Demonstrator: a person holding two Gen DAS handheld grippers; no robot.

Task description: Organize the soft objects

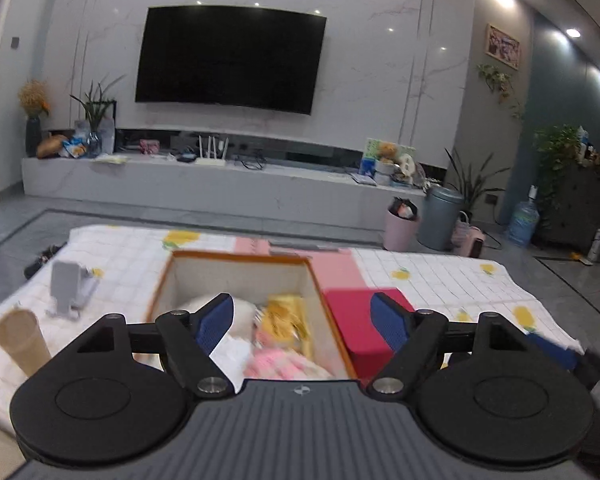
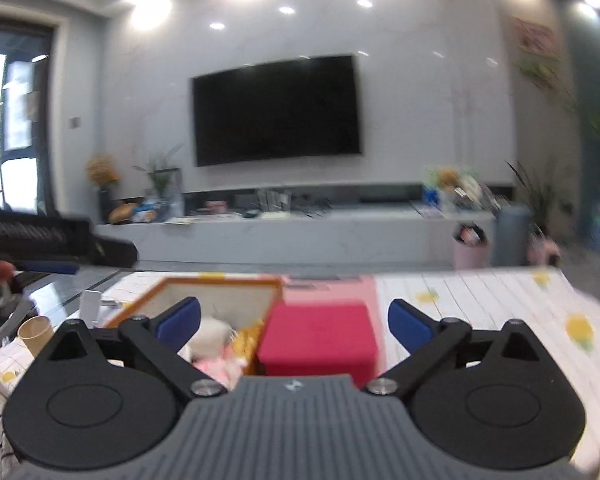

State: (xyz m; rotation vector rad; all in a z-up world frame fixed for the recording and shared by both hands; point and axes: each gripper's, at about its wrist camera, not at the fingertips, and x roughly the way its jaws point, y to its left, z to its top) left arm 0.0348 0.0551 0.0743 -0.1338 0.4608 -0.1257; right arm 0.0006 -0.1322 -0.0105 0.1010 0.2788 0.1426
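Nearest the lens, the left tongs (image 1: 302, 320) stand spread wide with nothing between their blue pads, hovering above the near edge of an open orange-rimmed box (image 1: 240, 258). Inside that box lie the soft things: a white plush (image 1: 242, 306) at the left, a yellow toy (image 1: 286, 316) beside it, and a pink fluffy piece (image 1: 278, 364) nearest the camera, all blurred. Just right of the box, touching its side, sits a red block (image 1: 352, 320) with a lid-like top. Box and block rest on a counter covered by a white checked cloth with lemon prints (image 1: 440, 280). On the left of the cloth stand a grey phone stand (image 1: 66, 286) and, nearer, a tan paper cup (image 1: 22, 340). In the right wrist view the right tongs (image 2: 294, 326) are likewise spread and empty, held over the red block and the box's right side; the other gripper's black body shows at the far left of that view. Far across the room a dark television (image 1: 230, 58) hangs above a long white cabinet (image 1: 220, 184), with a grey bin (image 1: 440, 216) and a pink bin (image 1: 400, 228) at its right end.
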